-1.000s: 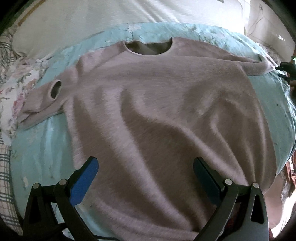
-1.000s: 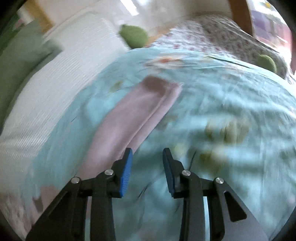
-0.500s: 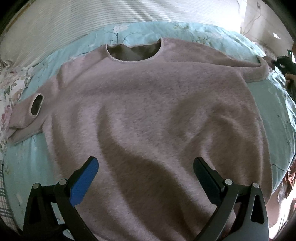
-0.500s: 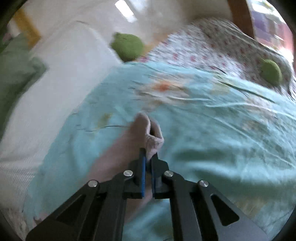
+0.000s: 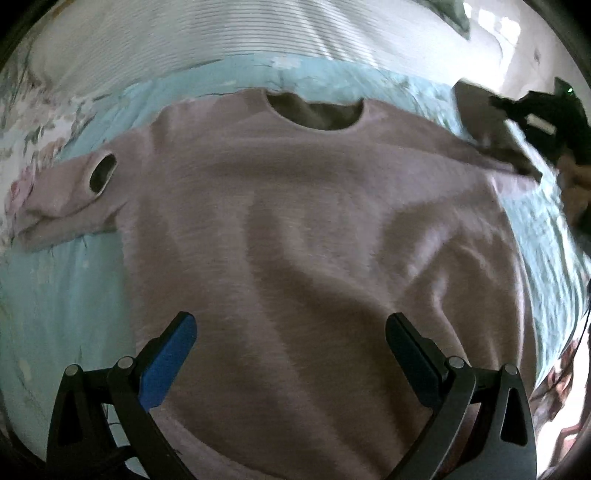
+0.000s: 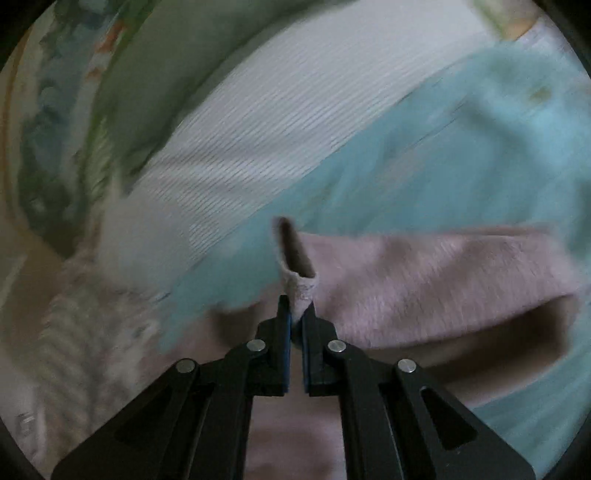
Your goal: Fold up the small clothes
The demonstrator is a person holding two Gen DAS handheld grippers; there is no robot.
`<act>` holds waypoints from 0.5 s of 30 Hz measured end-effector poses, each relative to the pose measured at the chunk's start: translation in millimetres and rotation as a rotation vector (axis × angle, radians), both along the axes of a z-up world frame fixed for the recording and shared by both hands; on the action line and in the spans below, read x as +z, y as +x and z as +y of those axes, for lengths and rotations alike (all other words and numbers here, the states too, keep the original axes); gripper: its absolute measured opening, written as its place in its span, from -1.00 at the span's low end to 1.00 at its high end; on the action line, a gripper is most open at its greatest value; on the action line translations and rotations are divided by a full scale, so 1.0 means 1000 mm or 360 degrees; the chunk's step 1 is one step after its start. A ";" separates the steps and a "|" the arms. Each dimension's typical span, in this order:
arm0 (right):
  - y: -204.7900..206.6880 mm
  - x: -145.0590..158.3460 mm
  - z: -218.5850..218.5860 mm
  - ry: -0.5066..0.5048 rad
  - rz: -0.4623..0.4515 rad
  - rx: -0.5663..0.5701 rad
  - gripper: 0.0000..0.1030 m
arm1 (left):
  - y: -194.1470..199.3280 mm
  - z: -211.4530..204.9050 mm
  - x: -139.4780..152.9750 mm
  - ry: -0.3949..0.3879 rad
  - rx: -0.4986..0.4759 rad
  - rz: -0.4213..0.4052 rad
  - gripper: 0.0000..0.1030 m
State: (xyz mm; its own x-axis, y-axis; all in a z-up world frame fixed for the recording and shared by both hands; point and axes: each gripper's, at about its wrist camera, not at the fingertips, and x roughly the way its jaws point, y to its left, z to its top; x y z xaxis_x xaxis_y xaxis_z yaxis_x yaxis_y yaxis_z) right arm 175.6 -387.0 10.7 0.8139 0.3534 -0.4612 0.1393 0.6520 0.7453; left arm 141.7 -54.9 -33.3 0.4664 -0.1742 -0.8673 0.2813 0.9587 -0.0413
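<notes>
A mauve fuzzy sweater (image 5: 295,229) lies flat on a light blue bedspread (image 5: 55,288), neck hole (image 5: 316,112) at the far side. Its left sleeve (image 5: 74,199) is folded at the left. My left gripper (image 5: 291,332) is open and empty above the sweater's lower body. My right gripper (image 6: 296,314) is shut on the cuff of the right sleeve (image 6: 424,288) and holds it lifted; it shows at the right edge of the left wrist view (image 5: 517,107).
A white ribbed pillow (image 5: 221,33) lies beyond the neck hole and also shows in the right wrist view (image 6: 258,129). A green cushion (image 6: 155,74) sits behind it. Floral bedding (image 5: 22,122) borders the left side.
My right gripper closed on the sleeve cuff, lifted it and swung it inward over the sweater. My left gripper stayed open, with its view shifting slightly over the sweater.
</notes>
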 end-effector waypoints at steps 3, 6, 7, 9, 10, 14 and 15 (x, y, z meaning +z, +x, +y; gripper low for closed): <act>0.034 -0.006 0.069 0.0111 -0.0002 0.0195 -0.89 | 0.012 0.022 0.002 -0.0117 0.0061 0.0020 0.99; 0.066 -0.014 0.143 0.0149 0.0013 0.0376 -0.89 | 0.023 0.045 0.002 -0.0216 0.0114 0.0024 0.99; 0.074 -0.018 0.159 0.0165 0.0019 0.0419 -0.89 | 0.029 0.051 0.004 -0.0255 0.0127 0.0025 0.99; 0.092 -0.026 0.197 0.0195 0.0046 0.0510 -0.89 | 0.037 0.063 0.004 -0.0313 0.0153 0.0026 0.99; 0.098 -0.031 0.214 0.0223 0.0056 0.0556 -0.89 | 0.040 0.066 0.006 -0.0343 0.0158 0.0020 0.99; 0.128 -0.045 0.260 0.0287 0.0099 0.0679 -0.89 | 0.059 0.082 0.011 -0.0418 0.0153 -0.0027 0.98; 0.135 -0.052 0.272 0.0308 0.0123 0.0708 -0.89 | 0.062 0.085 0.011 -0.0419 0.0149 -0.0036 0.98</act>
State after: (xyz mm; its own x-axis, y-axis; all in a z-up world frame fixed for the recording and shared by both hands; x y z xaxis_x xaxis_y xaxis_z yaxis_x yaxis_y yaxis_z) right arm 310.6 -114.7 -41.0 0.5304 0.7442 -0.4059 -0.0619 0.5115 0.8570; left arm 203.8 30.3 -22.3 0.5099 -0.3473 -0.7870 0.1958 0.9377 -0.2869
